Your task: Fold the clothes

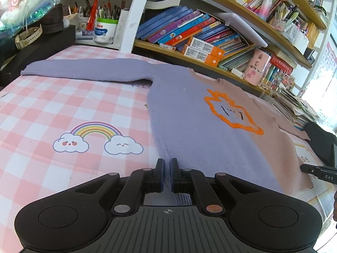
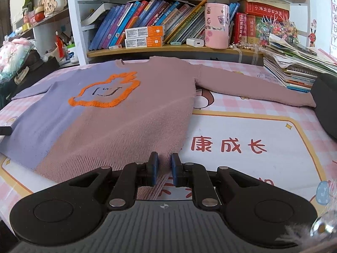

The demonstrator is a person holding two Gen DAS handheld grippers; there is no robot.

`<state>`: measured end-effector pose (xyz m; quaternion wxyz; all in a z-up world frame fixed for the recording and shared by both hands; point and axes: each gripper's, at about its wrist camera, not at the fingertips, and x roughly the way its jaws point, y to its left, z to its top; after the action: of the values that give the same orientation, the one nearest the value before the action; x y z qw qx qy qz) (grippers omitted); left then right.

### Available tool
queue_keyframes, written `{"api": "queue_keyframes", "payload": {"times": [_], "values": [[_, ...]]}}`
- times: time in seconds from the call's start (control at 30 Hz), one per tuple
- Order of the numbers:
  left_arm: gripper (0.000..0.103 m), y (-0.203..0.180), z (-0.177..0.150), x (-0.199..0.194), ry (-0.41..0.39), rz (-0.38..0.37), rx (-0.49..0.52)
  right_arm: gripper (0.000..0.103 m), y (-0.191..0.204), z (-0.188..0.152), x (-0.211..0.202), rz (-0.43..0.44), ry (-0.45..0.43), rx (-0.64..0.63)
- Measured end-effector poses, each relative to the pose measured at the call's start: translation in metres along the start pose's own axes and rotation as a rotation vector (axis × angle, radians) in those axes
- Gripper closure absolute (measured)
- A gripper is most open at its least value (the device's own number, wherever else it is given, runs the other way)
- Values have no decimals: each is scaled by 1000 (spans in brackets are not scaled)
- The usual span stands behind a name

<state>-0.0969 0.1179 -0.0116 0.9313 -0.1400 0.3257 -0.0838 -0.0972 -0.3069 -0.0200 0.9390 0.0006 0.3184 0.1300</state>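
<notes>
A knitted sweater (image 1: pixel 200 130) (image 2: pixel 126 122), half purple and half pink with an orange outlined figure (image 1: pixel 231 113) (image 2: pixel 105 94) on the chest, lies flat and face up on the pink checked table cover (image 1: pixel 42 105) (image 2: pixel 252 126). Its purple sleeve (image 1: pixel 84 71) stretches out to the left and its pink sleeve (image 2: pixel 252 86) to the right. My left gripper (image 1: pixel 167 164) is shut on the purple hem at the near left corner. At the near right corner, the right gripper (image 2: pixel 164 160) is shut on the pink hem. Both corners rest low at the table.
A bookshelf (image 1: pixel 189 31) (image 2: pixel 168 48) full of books runs along the back edge, with a pink cup (image 2: pixel 217 25) on it. Stacked booklets (image 2: pixel 294 69) and a black object (image 2: pixel 326 105) sit at the right. Pen holders (image 1: pixel 105 29) and a black box (image 1: pixel 31 50) stand at the back left.
</notes>
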Motion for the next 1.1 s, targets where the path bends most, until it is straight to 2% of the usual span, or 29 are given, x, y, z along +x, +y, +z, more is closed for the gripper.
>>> {"api": "queue_keyframes", "payload": {"times": [0.37, 0.47, 0.5, 0.53, 0.57, 0.6, 0.63, 0.7, 0.73, 0.8, 0.97, 1.1], "values": [[98, -3, -2, -4, 9, -13, 22, 90, 0, 1, 0, 1, 0, -7], [92, -4, -1, -6, -3, 4, 45, 90, 0, 1, 0, 0, 3, -6], [84, -7, 0, -9, -25, 34, 73, 90, -1, 1, 0, -3, 3, -4], [61, -10, 1, -11, -47, 65, 102, 87, -2, 1, -2, -4, 1, 0], [44, -12, 3, -15, -78, 103, 133, 81, -3, 2, -3, 0, -7, 11], [15, -15, 6, -20, -120, 137, 168, 70, -5, 2, -6, 5, -18, 23], [11, -18, 9, -24, -164, 154, 198, 66, -7, 4, -9, 16, -34, 36], [10, -24, 18, -29, -223, 154, 240, 61, -9, 11, -13, 29, -69, 46], [6, -26, 23, -29, -239, 150, 246, 57, -8, 15, -15, 33, -87, 47], [2, -31, 33, -25, -263, 138, 244, 41, -7, 23, -15, 42, -117, 42], [1, -40, 50, 2, -226, 116, 210, 14, 7, 50, 0, 49, -153, -14], [1, -43, 55, 20, -212, 128, 208, 7, 23, 75, 24, 73, -153, -107]]}}
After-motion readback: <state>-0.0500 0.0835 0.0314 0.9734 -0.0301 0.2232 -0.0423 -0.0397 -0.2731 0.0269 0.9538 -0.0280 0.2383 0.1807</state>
